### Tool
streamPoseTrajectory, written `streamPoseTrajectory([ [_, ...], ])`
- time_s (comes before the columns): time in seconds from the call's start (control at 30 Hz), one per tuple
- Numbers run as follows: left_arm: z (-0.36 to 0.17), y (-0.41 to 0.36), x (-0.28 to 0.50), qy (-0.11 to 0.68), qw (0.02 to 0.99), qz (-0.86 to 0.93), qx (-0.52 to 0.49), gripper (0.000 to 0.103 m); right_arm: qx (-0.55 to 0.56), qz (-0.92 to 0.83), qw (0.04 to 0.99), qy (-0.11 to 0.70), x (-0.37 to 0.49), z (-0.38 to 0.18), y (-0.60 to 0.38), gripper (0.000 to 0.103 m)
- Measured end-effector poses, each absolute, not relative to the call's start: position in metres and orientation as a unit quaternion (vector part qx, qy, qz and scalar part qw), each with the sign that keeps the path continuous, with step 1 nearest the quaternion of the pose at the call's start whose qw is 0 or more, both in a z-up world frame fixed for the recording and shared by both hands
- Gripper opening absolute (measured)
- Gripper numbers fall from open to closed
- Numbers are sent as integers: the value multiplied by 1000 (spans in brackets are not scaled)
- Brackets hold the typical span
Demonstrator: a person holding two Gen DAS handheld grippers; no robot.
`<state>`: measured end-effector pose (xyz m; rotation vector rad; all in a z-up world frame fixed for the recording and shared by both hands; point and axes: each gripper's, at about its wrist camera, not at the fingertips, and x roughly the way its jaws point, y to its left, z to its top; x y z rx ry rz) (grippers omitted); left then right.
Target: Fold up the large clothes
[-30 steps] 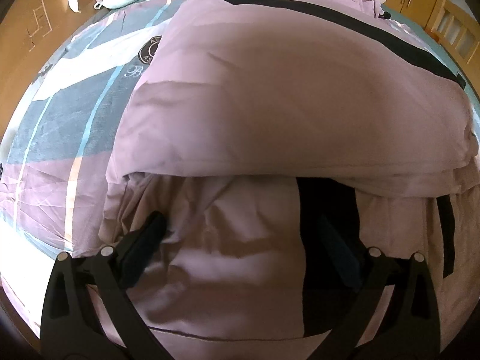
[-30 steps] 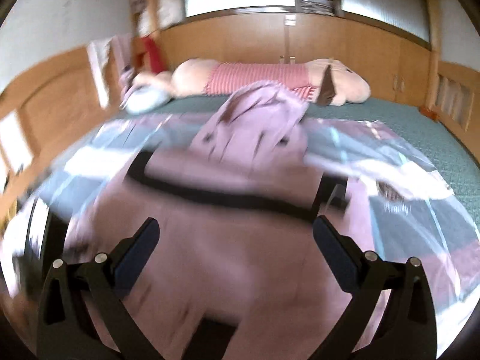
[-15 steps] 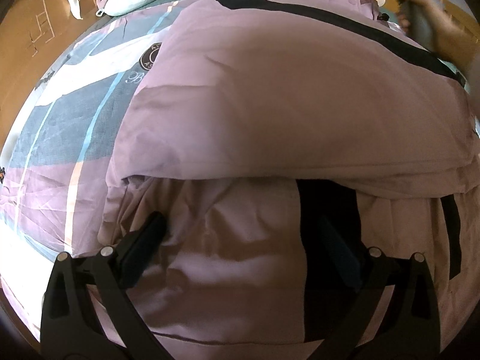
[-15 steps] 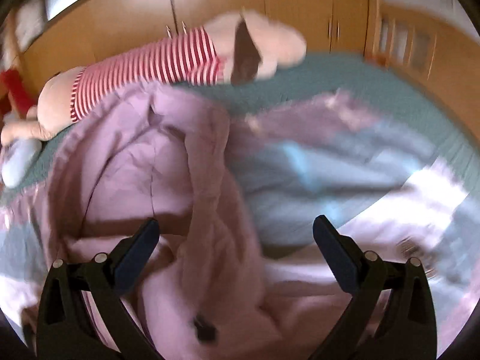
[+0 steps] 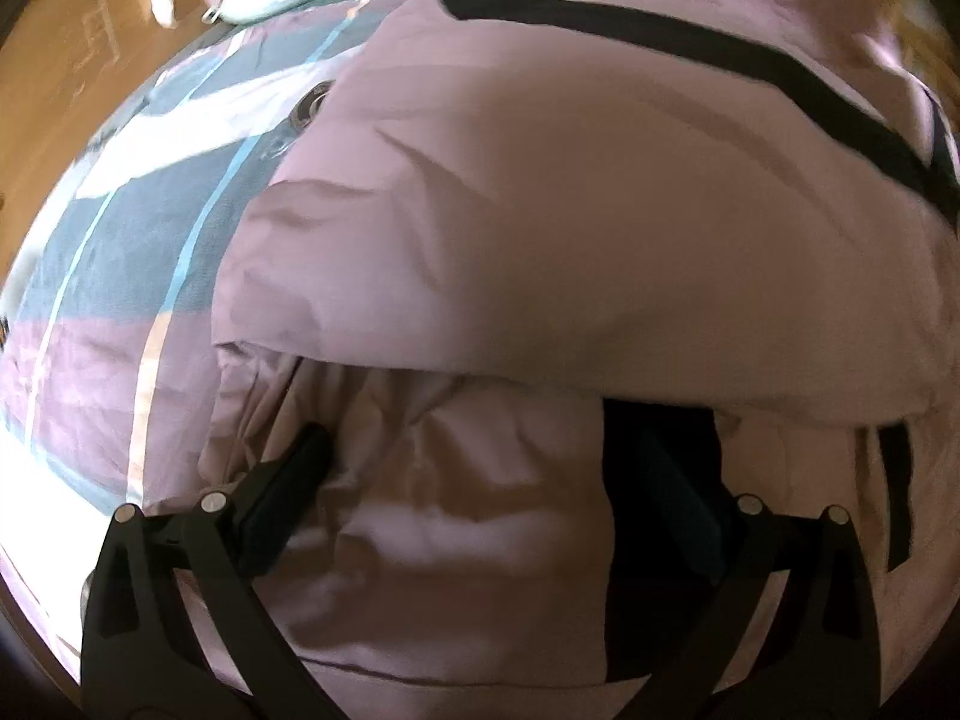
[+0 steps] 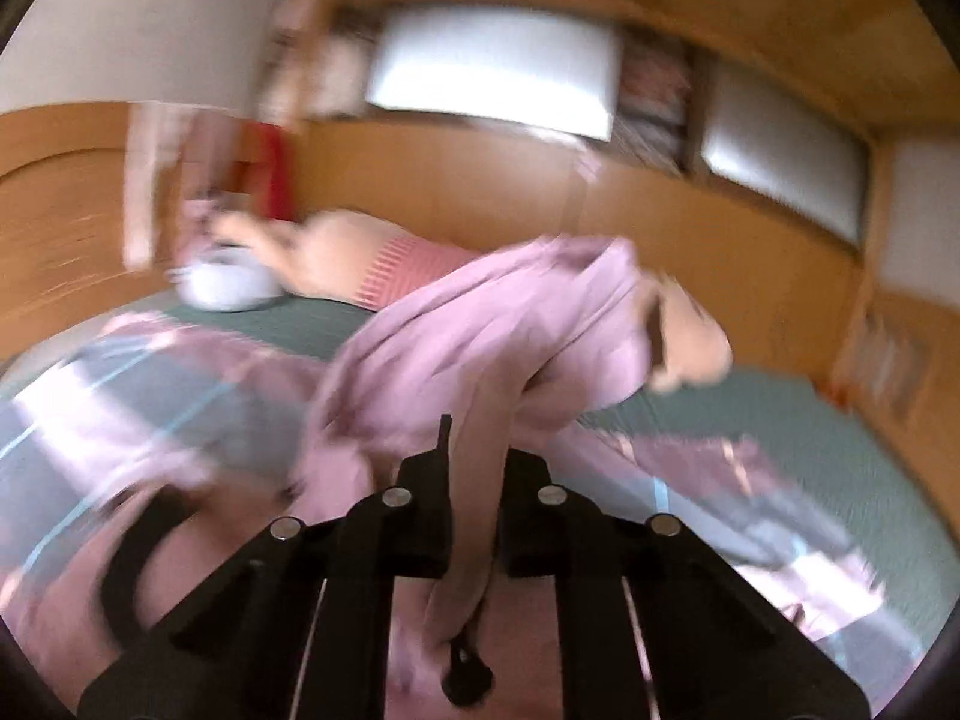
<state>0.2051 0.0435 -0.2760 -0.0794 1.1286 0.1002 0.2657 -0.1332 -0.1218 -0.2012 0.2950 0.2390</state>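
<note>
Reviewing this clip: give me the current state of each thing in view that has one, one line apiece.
Right gripper: jaws have just been closing, now shut on the pink jacket's hood.
Left gripper: open, fingers spread over the jacket, gripping nothing.
Pink jacket: partly folded on the bed, hood lifted.
Plush toy: lying along the headboard.
Quilt: spread flat.
</note>
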Motion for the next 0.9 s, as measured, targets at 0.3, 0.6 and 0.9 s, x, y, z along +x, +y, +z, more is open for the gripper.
streamPoseTrajectory([
  [0.3,-234,112,177,488,835,40,-251,101,-14,96,938,332,156,-194,-224,10],
  [0.6,-246,98,185,526,825,88,-190,101,183,121,899,379,114,-200,-237,87],
  [0.9,-248,96,190,533,823,80,-178,101,-25,207,945,251,107,-126,-84,102],
])
